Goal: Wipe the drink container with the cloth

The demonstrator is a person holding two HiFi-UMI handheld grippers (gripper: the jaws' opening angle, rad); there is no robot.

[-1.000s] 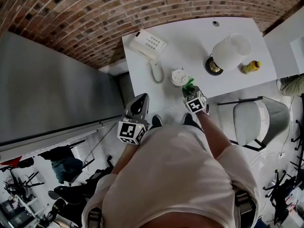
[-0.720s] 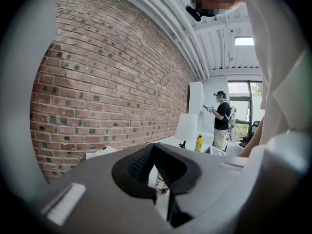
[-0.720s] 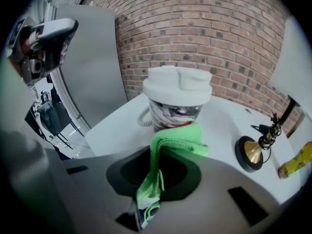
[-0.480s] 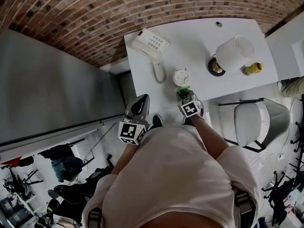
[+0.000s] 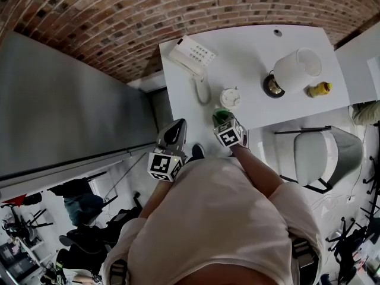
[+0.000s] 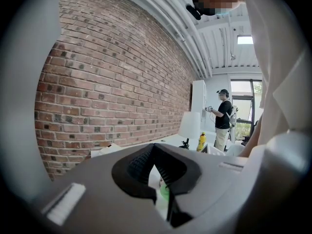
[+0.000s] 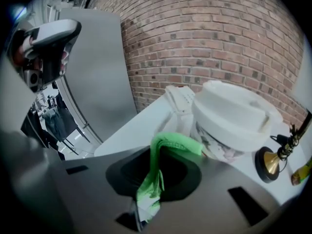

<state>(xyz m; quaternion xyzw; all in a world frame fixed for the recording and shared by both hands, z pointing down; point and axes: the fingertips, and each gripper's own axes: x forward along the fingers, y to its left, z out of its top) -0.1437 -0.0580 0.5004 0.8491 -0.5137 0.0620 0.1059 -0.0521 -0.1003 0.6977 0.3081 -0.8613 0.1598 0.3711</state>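
Right gripper (image 7: 144, 204) jaws clamped on crumpled green cloth (image 7: 171, 145); fabric hides fingertips. Left gripper (image 6: 164, 191) jaws together, empty. White lidded paper cup (image 7: 235, 121) upright on white desk (image 5: 249, 49), just beyond cloth, contact unclear. Red brick wall (image 5: 178, 5) behind.

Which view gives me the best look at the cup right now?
The right gripper view: the cup is close, lid and printed side clear. The head view shows only its small lid. The left gripper view barely shows it.
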